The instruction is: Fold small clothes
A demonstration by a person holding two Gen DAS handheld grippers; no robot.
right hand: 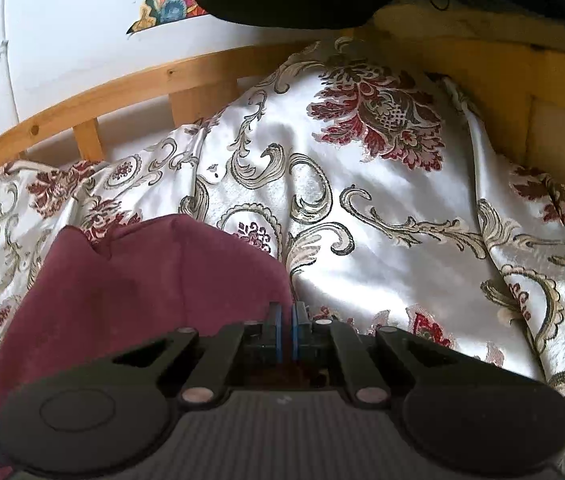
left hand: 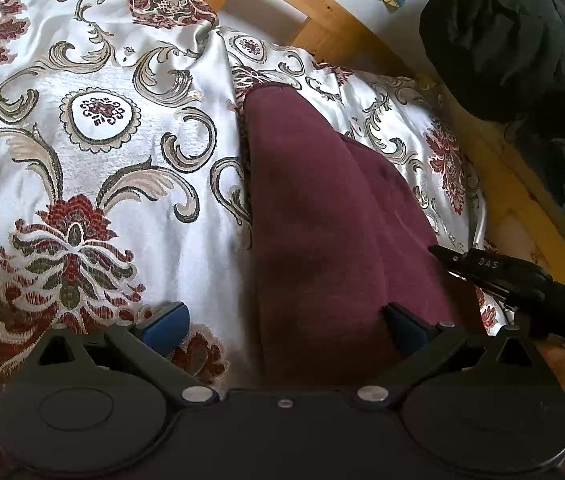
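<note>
A small maroon garment (left hand: 322, 216) lies folded lengthwise on a white floral bedspread (left hand: 122, 160). My left gripper (left hand: 286, 322) is open, its blue-padded fingers spread over the garment's near end, the right finger on the cloth. In the right wrist view the same garment (right hand: 130, 292) lies at the lower left. My right gripper (right hand: 287, 320) is shut at the garment's right corner edge, and its blue pads look pinched on the cloth. The right gripper also shows in the left wrist view (left hand: 490, 272).
A wooden bed rail (right hand: 122, 88) runs along the far side of the bedspread (right hand: 382, 208). A black cloth bundle (left hand: 518, 40) sits at the upper right. A white wall with colourful pictures (right hand: 82, 20) is behind.
</note>
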